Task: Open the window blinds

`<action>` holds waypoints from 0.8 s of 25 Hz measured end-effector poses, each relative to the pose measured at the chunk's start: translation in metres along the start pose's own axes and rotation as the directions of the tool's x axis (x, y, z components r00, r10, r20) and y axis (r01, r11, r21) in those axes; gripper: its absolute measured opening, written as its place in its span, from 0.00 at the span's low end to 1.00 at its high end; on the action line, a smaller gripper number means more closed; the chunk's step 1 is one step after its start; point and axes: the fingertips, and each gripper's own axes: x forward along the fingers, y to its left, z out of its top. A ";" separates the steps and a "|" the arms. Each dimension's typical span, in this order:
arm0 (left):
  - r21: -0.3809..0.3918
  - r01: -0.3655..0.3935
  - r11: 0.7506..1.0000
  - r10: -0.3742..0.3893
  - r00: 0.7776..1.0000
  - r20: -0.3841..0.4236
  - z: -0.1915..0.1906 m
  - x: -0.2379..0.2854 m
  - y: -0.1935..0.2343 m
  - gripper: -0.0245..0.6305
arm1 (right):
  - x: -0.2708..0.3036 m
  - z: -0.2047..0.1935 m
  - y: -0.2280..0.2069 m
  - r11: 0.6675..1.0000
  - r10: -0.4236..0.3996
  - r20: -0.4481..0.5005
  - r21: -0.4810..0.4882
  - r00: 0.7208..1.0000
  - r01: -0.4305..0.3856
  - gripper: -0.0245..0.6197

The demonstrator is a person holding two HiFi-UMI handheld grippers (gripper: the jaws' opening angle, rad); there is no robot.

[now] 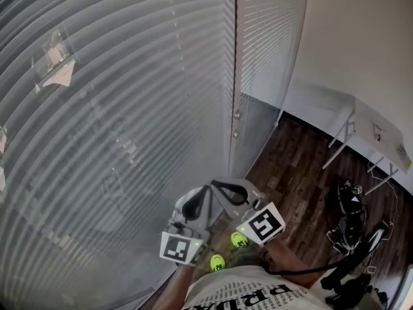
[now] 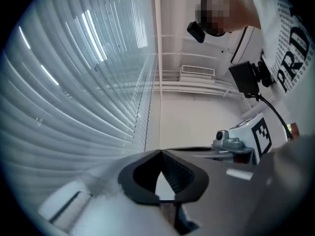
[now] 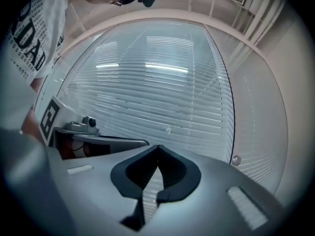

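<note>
Blinds (image 1: 116, 121) are hanging shut while left gripper (image 1: 193, 202) and right gripper (image 1: 224, 186) are hovering, jaws closed and empty, likely needing the cord knob (image 1: 237, 115) next.

Pale grey striped blinds (image 1: 116, 121), dark brown wood-grain floor (image 1: 293, 173); white shirt (image 1: 258, 297), black lettering

The window blinds (image 1: 122, 121) hang fully lowered, pale horizontal slats covering the glass. A narrower panel (image 1: 268, 37) hangs just beside the wide one, also down
</note>
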 end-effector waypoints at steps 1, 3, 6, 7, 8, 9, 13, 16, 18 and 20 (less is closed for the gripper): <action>0.012 -0.002 1.000 0.002 1.000 -0.005 -0.005 0.006 0.002 0.02 | 0.002 -0.003 -0.006 1.000 0.005 0.000 0.002 1.000 -0.005 0.05; 0.027 -0.010 1.000 0.010 1.000 -0.004 -0.011 0.014 0.001 0.02 | 0.002 -0.008 -0.015 1.000 0.017 0.005 -0.001 1.000 -0.017 0.05; -0.007 -0.041 0.999 0.041 0.999 0.014 -0.020 0.031 0.004 0.02 | 0.006 -0.021 -0.032 0.999 0.031 0.009 -0.012 0.999 -0.031 0.05; -0.013 -0.045 0.999 0.045 0.999 0.018 -0.025 0.042 0.009 0.02 | 0.011 -0.026 -0.043 0.999 0.033 0.010 -0.015 0.999 -0.033 0.05; -0.005 -0.042 0.999 0.042 0.999 0.016 -0.031 0.053 0.014 0.02 | 0.016 -0.031 -0.054 0.999 0.034 0.012 -0.013 0.999 -0.034 0.05; 0.007 -0.039 0.999 0.039 0.999 0.011 -0.036 0.064 0.018 0.02 | 0.020 -0.035 -0.066 0.999 0.036 0.015 -0.011 0.999 -0.036 0.05; 0.017 -0.063 0.998 0.063 0.998 0.001 -0.044 0.103 0.028 0.02 | 0.029 -0.043 -0.104 0.999 0.051 0.024 -0.006 0.998 -0.051 0.05; 0.025 -0.082 0.996 0.082 0.997 -0.007 -0.047 0.123 0.033 0.02 | 0.033 -0.044 -0.124 0.998 0.065 0.036 -0.009 0.997 -0.065 0.05; 0.043 -0.089 0.995 0.089 0.996 -0.004 -0.049 0.132 0.034 0.02 | 0.035 -0.045 -0.134 0.997 0.074 0.042 -0.009 0.996 -0.074 0.05; 0.053 -0.098 0.994 0.098 0.995 0.003 -0.053 0.141 0.034 0.02 | 0.035 -0.052 -0.141 0.996 0.084 0.044 -0.012 0.995 -0.084 0.05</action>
